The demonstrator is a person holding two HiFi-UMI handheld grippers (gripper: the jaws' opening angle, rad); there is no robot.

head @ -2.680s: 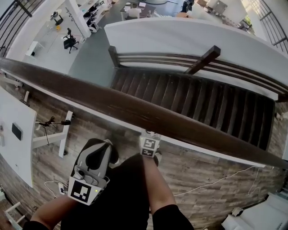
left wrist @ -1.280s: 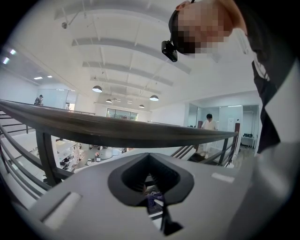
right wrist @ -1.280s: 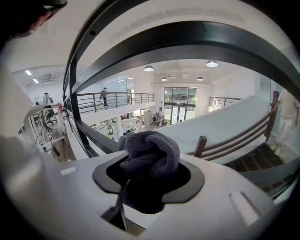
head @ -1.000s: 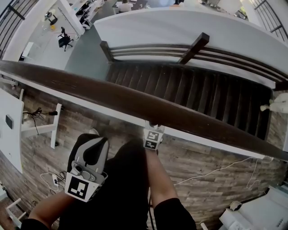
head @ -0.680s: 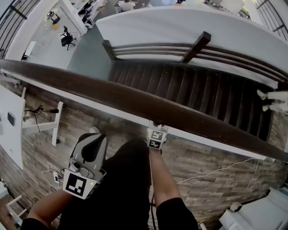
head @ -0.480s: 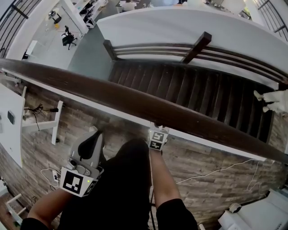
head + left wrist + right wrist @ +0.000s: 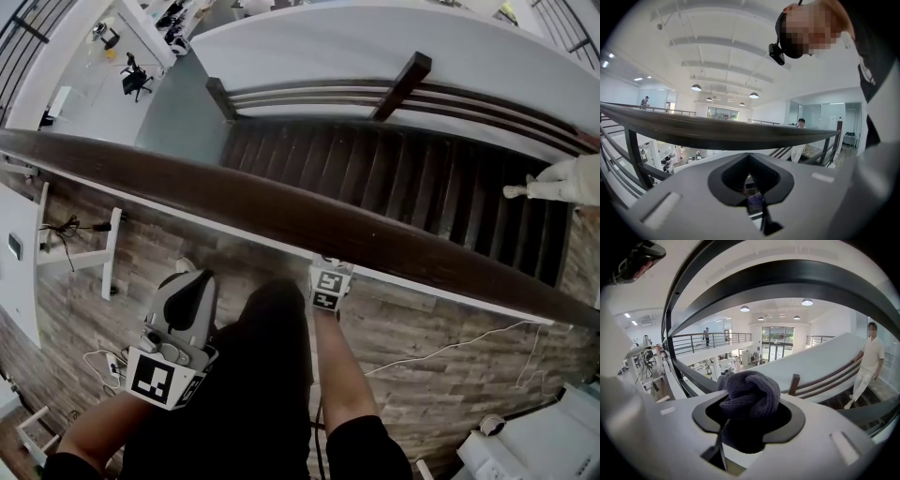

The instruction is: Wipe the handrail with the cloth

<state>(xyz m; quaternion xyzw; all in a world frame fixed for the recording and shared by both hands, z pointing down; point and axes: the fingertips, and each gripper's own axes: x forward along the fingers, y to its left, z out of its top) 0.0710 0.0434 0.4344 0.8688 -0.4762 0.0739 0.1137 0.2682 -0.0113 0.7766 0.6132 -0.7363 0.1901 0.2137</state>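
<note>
The left gripper (image 7: 186, 298) hangs low beside the body, jaws together and empty. The right gripper (image 7: 751, 423), on an outstretched forearm (image 7: 335, 375), clamps a bunched cloth (image 7: 751, 393).

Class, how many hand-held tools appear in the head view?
2. The left grey tool sits low beside the person's dark trousers; the right tool pokes beneath the dark wooden handrail.
</note>
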